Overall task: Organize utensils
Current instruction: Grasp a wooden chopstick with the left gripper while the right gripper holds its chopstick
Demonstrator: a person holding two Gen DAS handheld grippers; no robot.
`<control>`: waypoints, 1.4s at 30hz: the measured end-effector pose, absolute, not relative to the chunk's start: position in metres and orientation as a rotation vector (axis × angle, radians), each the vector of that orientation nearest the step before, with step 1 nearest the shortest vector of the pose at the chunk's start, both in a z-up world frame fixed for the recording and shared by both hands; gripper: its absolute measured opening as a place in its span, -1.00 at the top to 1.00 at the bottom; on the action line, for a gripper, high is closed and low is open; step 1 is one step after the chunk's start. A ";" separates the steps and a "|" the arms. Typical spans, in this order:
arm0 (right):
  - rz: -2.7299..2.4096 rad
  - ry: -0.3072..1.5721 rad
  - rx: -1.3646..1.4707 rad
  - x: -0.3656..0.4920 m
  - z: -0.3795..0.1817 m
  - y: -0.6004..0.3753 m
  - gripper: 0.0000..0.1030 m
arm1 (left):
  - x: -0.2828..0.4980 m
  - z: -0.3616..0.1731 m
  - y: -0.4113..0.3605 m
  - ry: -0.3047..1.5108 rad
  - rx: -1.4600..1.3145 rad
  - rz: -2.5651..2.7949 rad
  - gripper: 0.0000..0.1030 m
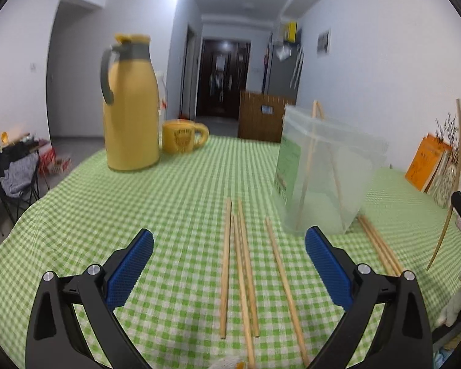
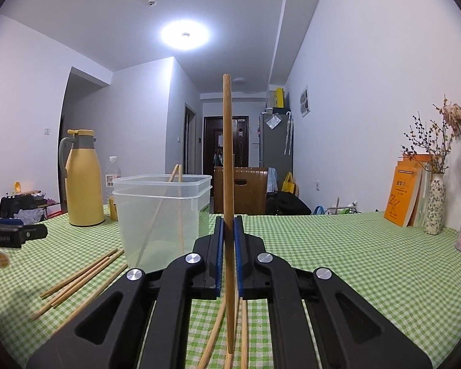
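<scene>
Right gripper (image 2: 228, 230) clamps one chopstick (image 2: 227, 160) upright; lift it over the container (image 2: 161, 215) rim, then release. Left gripper (image 1: 229, 246) idles agape.

I assess this as a lived-in home, a dining area opening onto a hallway. The table (image 2: 338, 246) carries a green checked cloth, a yellow thermos jug (image 1: 130, 104) and matching mug (image 1: 181, 136). I note a dark entrance door (image 2: 226, 150), a refrigerator (image 2: 275, 141), vases of dried flowers (image 2: 435, 209), books (image 2: 402, 196) and a ceiling lamp (image 2: 185, 34).
</scene>
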State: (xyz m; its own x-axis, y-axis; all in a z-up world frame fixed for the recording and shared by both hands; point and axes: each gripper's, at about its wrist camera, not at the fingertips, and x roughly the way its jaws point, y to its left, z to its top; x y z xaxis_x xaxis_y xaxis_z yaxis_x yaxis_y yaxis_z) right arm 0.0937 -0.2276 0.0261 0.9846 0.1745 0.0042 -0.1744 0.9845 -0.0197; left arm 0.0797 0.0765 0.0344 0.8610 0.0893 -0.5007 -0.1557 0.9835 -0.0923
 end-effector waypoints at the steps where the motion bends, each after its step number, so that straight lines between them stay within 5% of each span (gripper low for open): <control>1: 0.176 -0.006 -0.017 0.094 0.026 -0.228 0.87 | 0.086 0.035 0.079 0.554 -0.125 0.123 -0.86; 8: 0.188 -0.004 -0.004 0.094 0.027 -0.230 0.87 | 0.145 0.029 0.092 0.842 -0.041 0.159 -0.73; 10: 0.194 -0.006 -0.004 0.093 0.027 -0.230 0.87 | 0.159 0.025 0.093 0.887 -0.014 0.174 -0.45; 15: 0.206 0.006 0.005 0.095 0.027 -0.232 0.87 | 0.191 0.008 0.096 1.035 -0.051 0.149 -0.22; 19: 0.214 0.019 0.019 0.098 0.027 -0.235 0.87 | 0.210 -0.003 0.093 1.110 -0.070 0.136 0.29; 24: 0.222 0.016 0.021 0.096 0.026 -0.235 0.87 | 0.226 -0.012 0.090 1.171 -0.083 0.116 0.58; 32: 0.232 0.015 0.026 0.095 0.026 -0.236 0.87 | 0.243 -0.025 0.087 1.206 -0.080 0.106 0.84; 42: 0.239 0.011 0.023 0.094 0.027 -0.236 0.87 | 0.253 -0.040 0.083 1.267 -0.046 0.099 0.85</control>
State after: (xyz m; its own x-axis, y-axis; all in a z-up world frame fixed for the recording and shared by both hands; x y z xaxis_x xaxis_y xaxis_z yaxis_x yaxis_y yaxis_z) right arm 0.0939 -0.2359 0.0269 0.9715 0.2369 -0.0078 -0.2366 0.9713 0.0243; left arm 0.2533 0.0832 -0.0397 0.2955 0.0488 -0.9541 -0.0994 0.9948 0.0201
